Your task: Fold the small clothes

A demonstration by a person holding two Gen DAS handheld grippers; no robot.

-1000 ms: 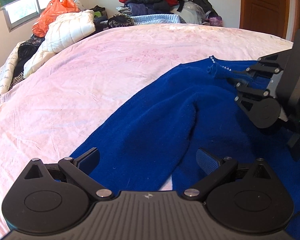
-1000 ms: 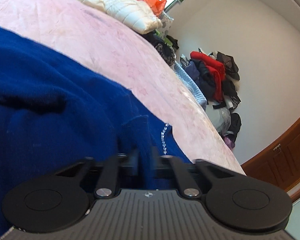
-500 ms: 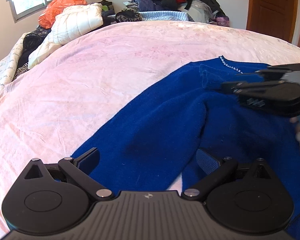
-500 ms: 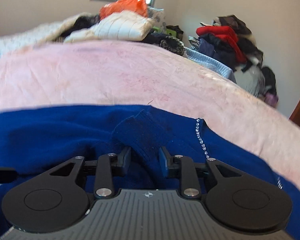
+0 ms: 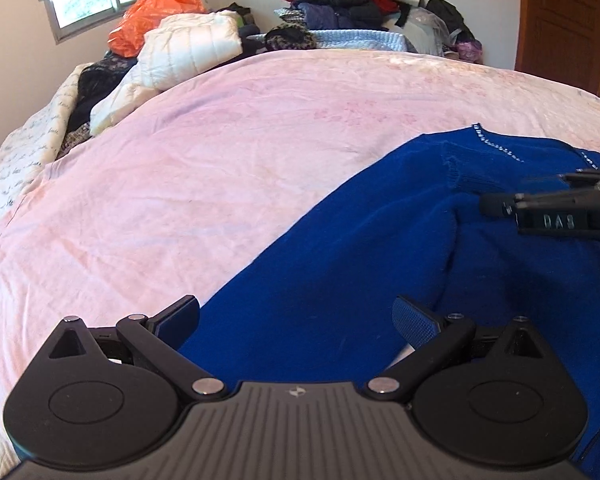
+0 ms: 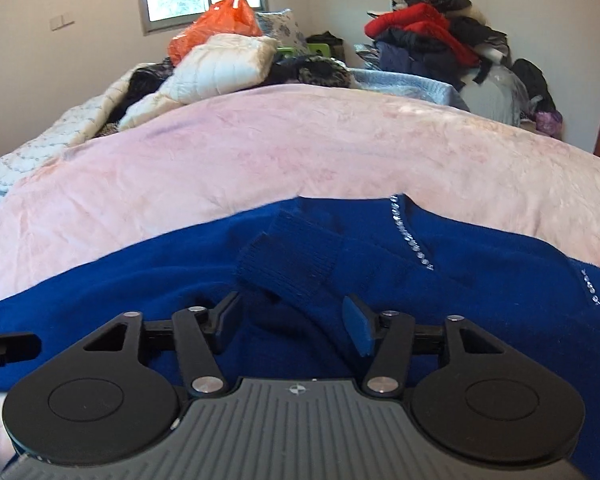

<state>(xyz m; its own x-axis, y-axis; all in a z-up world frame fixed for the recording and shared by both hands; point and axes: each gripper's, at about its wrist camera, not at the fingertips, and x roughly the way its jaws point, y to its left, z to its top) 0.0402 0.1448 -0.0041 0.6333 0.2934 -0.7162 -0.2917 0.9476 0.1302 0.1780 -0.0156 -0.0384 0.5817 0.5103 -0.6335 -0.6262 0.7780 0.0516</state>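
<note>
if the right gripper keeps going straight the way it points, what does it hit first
Most likely the ribbed sleeve cuff of the blue sweater, folded across the body just ahead of the right gripper. Its jaws stand open, the sleeve running between them. Depth is uncertain through the fisheye.

Across the lower half of the frame a blue sweater [image 6: 440, 292] is lying on the pink blanket [image 6: 260, 152], its ribbed cuff [image 6: 288, 264] folded over the body just left of the rhinestone-trimmed neckline [image 6: 410, 236]. At bottom centre the right gripper [image 6: 294, 326] is standing with jaws spread, the sleeve running between them. Orange bag [image 6: 216, 28], white quilted jacket [image 6: 220, 68] and a clothes pile [image 6: 432, 36] are sitting along the top
</note>
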